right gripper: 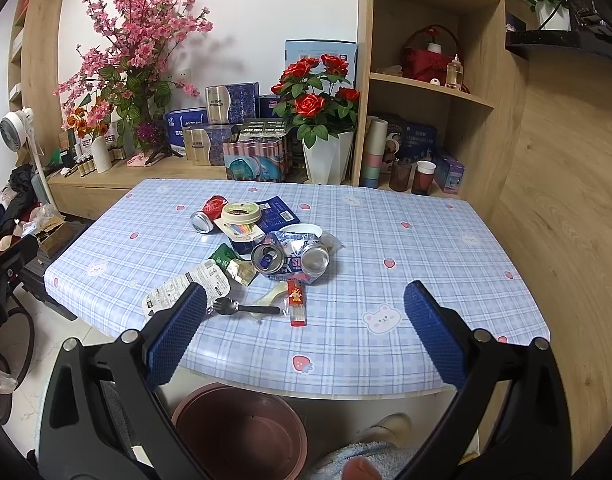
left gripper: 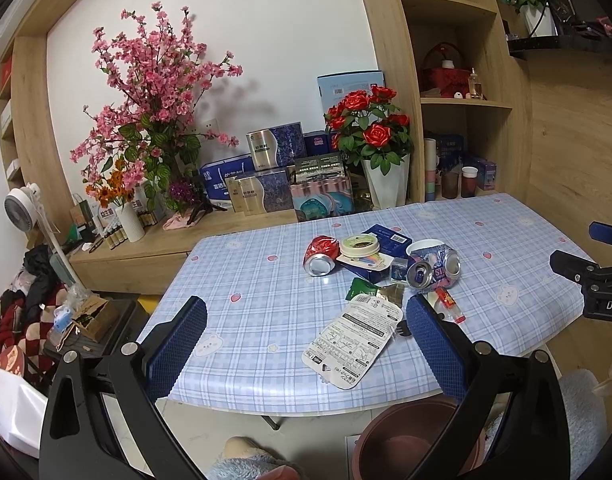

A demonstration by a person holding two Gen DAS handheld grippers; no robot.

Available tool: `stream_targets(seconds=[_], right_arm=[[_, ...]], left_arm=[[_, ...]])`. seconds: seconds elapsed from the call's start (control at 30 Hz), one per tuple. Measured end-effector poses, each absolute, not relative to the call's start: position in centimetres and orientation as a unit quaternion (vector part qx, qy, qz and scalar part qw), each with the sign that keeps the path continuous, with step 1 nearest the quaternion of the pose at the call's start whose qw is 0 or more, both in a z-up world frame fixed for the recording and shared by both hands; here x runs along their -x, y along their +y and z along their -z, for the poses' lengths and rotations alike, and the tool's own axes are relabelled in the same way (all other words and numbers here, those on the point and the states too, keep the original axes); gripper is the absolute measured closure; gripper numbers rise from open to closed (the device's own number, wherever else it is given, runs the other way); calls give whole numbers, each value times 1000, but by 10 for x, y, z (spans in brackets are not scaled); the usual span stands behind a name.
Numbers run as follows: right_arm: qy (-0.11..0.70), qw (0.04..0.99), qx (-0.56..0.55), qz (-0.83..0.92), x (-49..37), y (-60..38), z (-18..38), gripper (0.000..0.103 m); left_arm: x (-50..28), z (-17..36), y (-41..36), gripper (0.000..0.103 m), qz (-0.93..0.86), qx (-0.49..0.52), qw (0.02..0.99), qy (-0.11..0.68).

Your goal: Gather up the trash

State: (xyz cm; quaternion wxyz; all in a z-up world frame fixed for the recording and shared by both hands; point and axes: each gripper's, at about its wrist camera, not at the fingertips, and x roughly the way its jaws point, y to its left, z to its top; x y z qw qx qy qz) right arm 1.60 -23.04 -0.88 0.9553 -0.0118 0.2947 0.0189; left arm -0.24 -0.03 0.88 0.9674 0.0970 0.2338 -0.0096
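Trash lies in a pile mid-table: a crushed red can (left gripper: 321,255) (right gripper: 208,212), a crushed blue can (left gripper: 433,266) (right gripper: 290,258), a round lid (left gripper: 360,245) (right gripper: 240,212), a white printed package (left gripper: 355,340) (right gripper: 182,290), a green wrapper (left gripper: 360,289) (right gripper: 225,257), a black plastic fork (right gripper: 246,307) and a red lighter (left gripper: 449,304) (right gripper: 296,303). My left gripper (left gripper: 306,322) is open and empty above the table's near edge, over the white package. My right gripper (right gripper: 306,312) is open and empty, near the fork and lighter.
A brown bin (left gripper: 409,436) (right gripper: 242,432) stands on the floor under the table's near edge (right gripper: 345,390). A wooden counter (left gripper: 154,240) with boxes, flower vases and shelves runs behind the table. A fan (left gripper: 22,210) and clutter fill the floor at left.
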Motion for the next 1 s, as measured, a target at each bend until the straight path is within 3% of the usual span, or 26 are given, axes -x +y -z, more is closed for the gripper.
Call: stream_targets(seconds=[1.0], right_arm=[[299, 954, 10, -14, -13, -236, 16, 6]], left_arm=[[5, 4, 2, 5, 12, -95, 966, 240]])
